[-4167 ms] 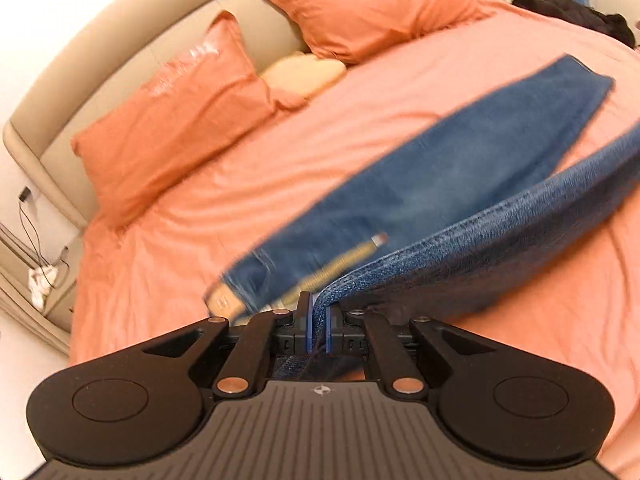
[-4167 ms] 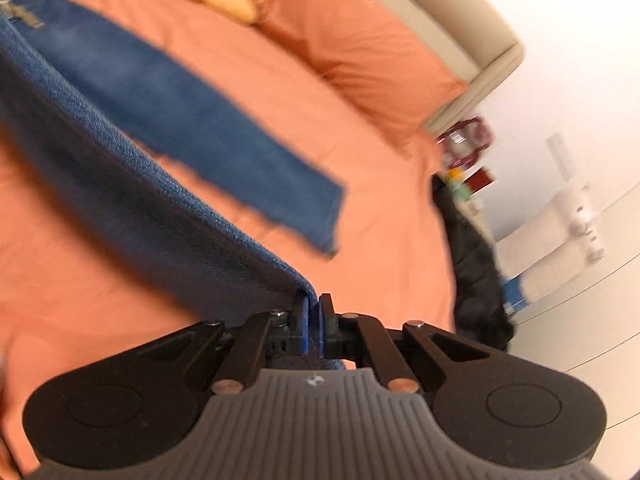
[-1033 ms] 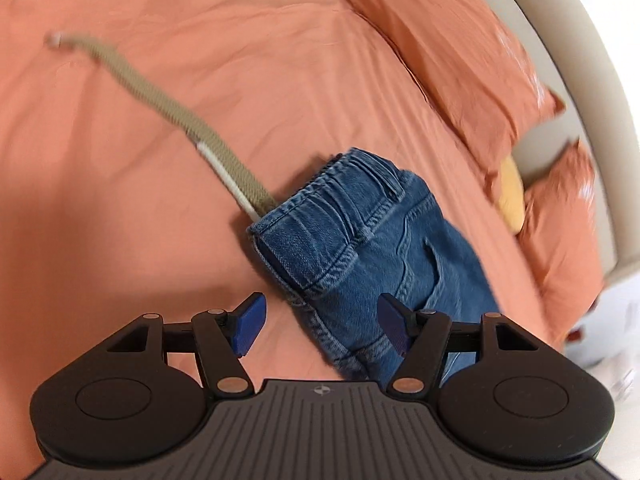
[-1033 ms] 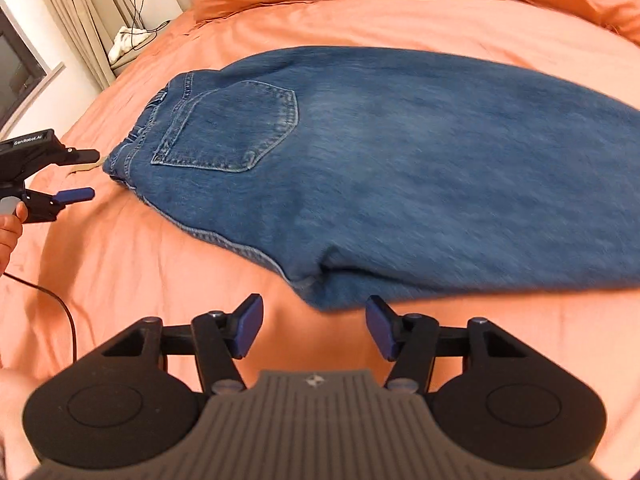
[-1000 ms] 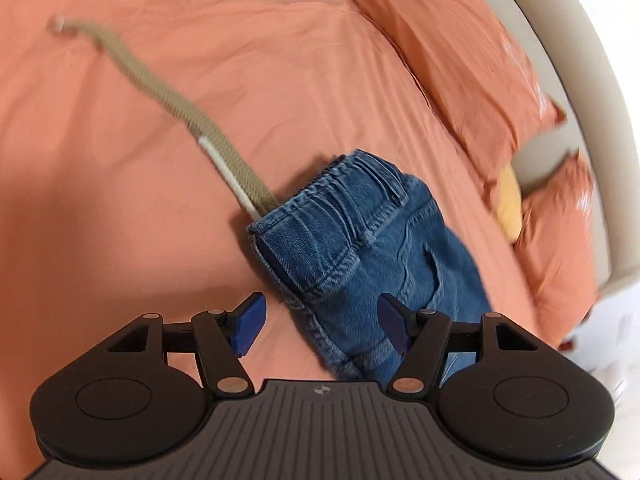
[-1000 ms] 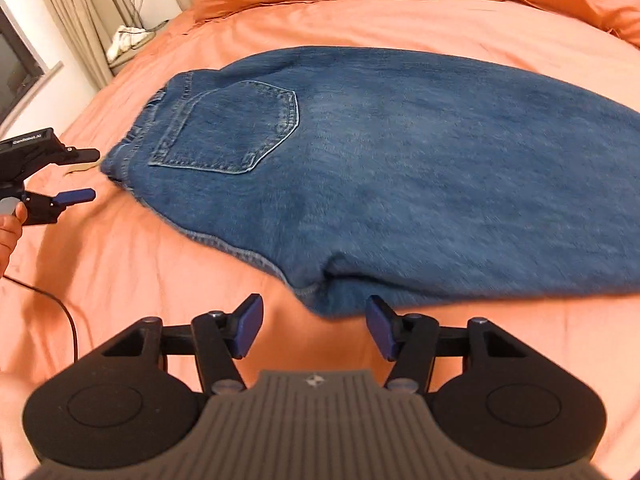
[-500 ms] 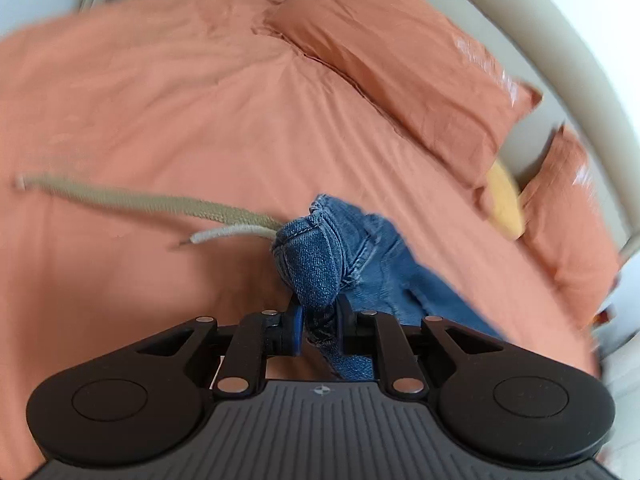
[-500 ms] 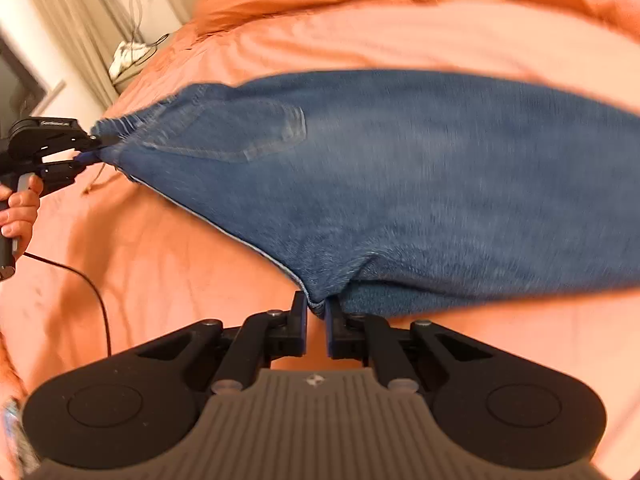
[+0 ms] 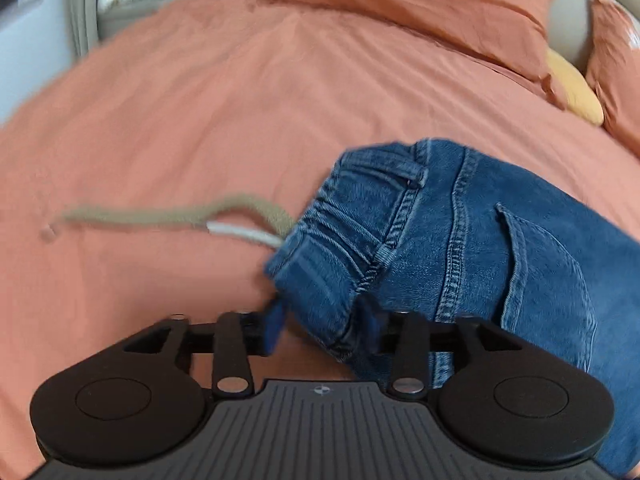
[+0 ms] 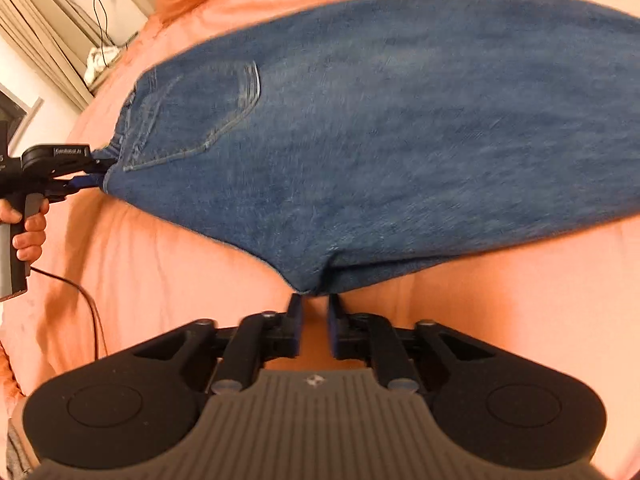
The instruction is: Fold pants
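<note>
The blue jeans (image 9: 480, 248) lie folded lengthwise on the orange bed sheet (image 9: 200, 120), back pocket up. A tan drawstring (image 9: 160, 216) with a white tip trails from the waistband. My left gripper (image 9: 322, 320) is at the waistband corner. Its jaws are opening, with the denim corner loose between the fingers. In the right wrist view the jeans (image 10: 380, 128) spread wide. My right gripper (image 10: 315, 308) sits just short of the crotch corner. Its jaws are opening too, and nothing is between them. The left gripper (image 10: 90, 174), held by a hand (image 10: 28, 224), shows at the waistband.
Orange pillows (image 9: 420, 8) and a yellow cushion (image 9: 572, 88) lie at the head of the bed. A nightstand with cables (image 10: 100, 60) and curtains (image 10: 44, 48) stand beyond the bed's left side. A black cable (image 10: 88, 304) runs over the sheet below the hand.
Half a second ago both grippers were shut on the jeans, the left on the waistband corner and the right on the crotch corner. Both have since let go and the denim has settled on the bed.
</note>
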`<state>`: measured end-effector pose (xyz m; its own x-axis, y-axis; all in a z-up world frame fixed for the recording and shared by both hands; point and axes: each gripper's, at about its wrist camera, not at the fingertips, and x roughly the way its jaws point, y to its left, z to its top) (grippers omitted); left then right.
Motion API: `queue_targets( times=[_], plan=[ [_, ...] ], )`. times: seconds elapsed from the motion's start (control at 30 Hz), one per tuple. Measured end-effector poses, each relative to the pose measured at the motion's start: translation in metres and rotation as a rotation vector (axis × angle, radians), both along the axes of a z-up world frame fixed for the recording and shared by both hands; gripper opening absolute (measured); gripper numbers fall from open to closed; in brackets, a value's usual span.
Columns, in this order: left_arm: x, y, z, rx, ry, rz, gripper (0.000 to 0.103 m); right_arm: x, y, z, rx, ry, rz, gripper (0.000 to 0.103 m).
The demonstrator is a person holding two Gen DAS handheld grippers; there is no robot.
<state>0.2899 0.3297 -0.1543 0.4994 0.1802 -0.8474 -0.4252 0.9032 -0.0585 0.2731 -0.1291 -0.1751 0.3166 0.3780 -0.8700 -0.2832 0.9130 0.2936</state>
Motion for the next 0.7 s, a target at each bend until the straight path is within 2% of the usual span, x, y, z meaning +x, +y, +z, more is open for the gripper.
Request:
queue_targets(
  times=[0.07, 0.13, 0.23, 0.33, 0.5, 0.7],
  plan=[
    [-0.003, -0.011, 0.017, 0.070, -0.008, -0.022, 0.060, -0.003, -0.015, 0.009, -0.007, -0.049, -0.012, 0.043],
    [-0.006, -0.023, 0.033, 0.113, -0.028, -0.044, 0.061, -0.004, -0.034, 0.023, -0.028, -0.085, -0.035, 0.043],
    [-0.005, -0.045, 0.050, 0.110, -0.050, -0.088, 0.061, 0.001, -0.081, 0.045, -0.045, -0.125, -0.103, 0.043],
    [-0.001, -0.072, 0.063, 0.088, -0.066, -0.138, 0.061, 0.011, -0.143, 0.066, -0.057, -0.149, -0.225, 0.042],
    [0.009, -0.117, 0.061, 0.020, -0.073, -0.237, 0.060, 0.023, -0.276, 0.104, -0.048, -0.177, -0.481, 0.042],
    [0.043, -0.168, 0.041, 0.015, -0.008, -0.274, 0.060, 0.035, -0.427, 0.124, 0.012, -0.193, -0.768, 0.042]
  ],
)
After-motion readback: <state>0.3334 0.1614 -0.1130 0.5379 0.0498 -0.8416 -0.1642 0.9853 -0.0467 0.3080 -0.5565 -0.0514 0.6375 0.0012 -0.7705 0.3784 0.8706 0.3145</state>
